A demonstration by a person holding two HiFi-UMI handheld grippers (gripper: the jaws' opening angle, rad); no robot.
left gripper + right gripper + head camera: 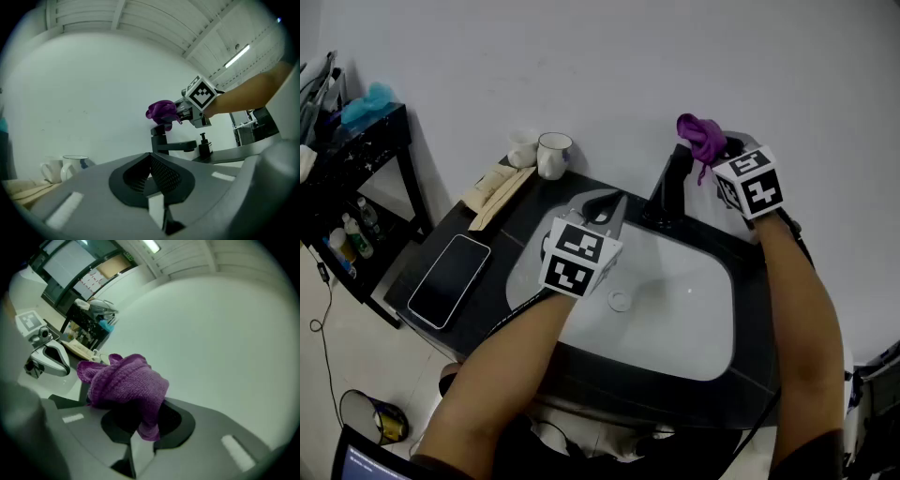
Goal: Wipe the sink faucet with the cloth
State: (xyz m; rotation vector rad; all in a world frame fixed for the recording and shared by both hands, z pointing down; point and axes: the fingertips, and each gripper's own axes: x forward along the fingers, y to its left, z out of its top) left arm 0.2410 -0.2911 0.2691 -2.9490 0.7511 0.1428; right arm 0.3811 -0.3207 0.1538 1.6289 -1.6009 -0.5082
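A black faucet stands at the back rim of the white sink; its spout shows side-on in the left gripper view. My right gripper is shut on a bunched purple knitted cloth, held at the faucet's top. The cloth fills the right gripper view and hides the jaw tips. From the left gripper view the cloth rests on the faucet head. My left gripper hovers over the basin's back left, jaws together with nothing between them.
On the dark counter left of the sink lie a phone, two white mugs and a flat beige packet. A black shelf with bottles stands far left. The wall is close behind the faucet.
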